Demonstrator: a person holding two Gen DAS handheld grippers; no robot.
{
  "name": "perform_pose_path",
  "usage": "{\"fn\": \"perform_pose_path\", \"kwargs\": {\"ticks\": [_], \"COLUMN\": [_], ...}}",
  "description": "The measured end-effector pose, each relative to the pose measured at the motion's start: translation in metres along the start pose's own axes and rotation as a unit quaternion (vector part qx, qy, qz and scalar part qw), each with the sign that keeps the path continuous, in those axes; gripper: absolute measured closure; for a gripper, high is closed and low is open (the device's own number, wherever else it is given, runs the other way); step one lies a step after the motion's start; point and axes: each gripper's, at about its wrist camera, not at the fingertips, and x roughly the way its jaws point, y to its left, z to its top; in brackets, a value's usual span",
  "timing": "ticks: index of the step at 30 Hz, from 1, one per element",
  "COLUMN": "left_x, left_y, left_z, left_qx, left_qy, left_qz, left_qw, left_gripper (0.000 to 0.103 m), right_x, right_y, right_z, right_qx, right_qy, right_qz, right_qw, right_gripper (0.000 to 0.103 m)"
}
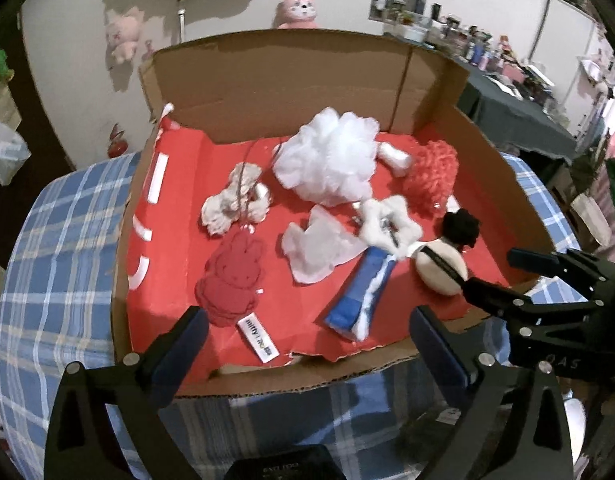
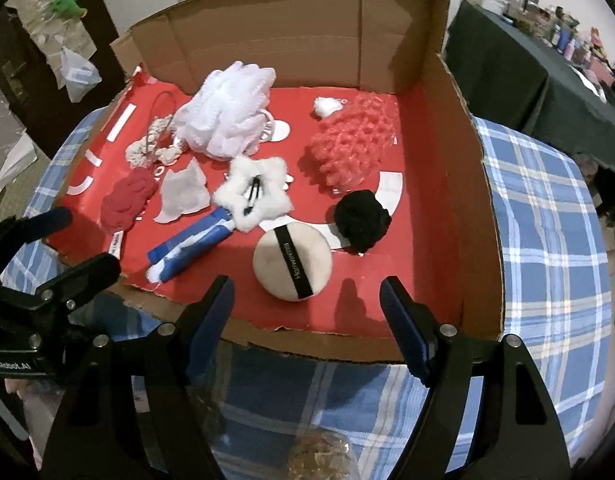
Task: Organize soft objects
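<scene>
A cardboard box with a red floor holds several soft things: a white bath pouf, a coral pouf, a white star clip, a blue-and-white pouch, a round cream powder puff, a black pompom, a red bunny plush. My left gripper is open and empty at the box's near edge. My right gripper is open and empty, just in front of the powder puff.
The box sits on a blue plaid cloth. A cream scrunchie and a grey-white cloth piece also lie inside. A dark-covered table stands at the right. The right gripper shows in the left wrist view.
</scene>
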Motion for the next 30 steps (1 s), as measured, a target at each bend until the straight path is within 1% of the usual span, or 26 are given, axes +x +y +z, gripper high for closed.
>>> {"fn": "perform_pose_path", "kwargs": {"ticks": [3, 5, 8, 11, 17, 30], "left_x": [0.004, 0.007, 0.010, 0.010, 0.014, 0.016], "left_y": [0.004, 0.007, 0.007, 0.010, 0.011, 0.009], "left_z": [-0.003, -0.005, -0.007, -0.007, -0.006, -0.005], "left_qx": [-0.014, -0.020, -0.020, -0.030, -0.034, -0.026], "left_qy": [0.003, 0.006, 0.008, 0.010, 0.020, 0.019], "left_qz": [0.007, 0.007, 0.014, 0.009, 0.013, 0.018], "left_qw": [0.9999, 0.9997, 0.9997, 0.9995, 0.9991, 0.9993], "left_gripper": [0.001, 0.001, 0.001, 0.001, 0.001, 0.001], "right_x": [0.002, 0.000, 0.003, 0.004, 0.006, 0.007], "right_y": [-0.002, -0.003, -0.004, -0.004, -0.004, -0.004], "right_z": [0.000, 0.000, 0.000, -0.001, -0.002, -0.002], "right_qx": [0.012, 0.012, 0.015, 0.016, 0.016, 0.014], "right_qy": [0.001, -0.004, 0.005, 0.008, 0.010, 0.010], "right_qz": [0.004, -0.005, -0.001, -0.005, -0.009, -0.012], "right_qw": [1.000, 1.000, 1.000, 1.000, 1.000, 1.000], "right_gripper": [0.028, 0.028, 0.028, 0.028, 0.028, 0.028]}}
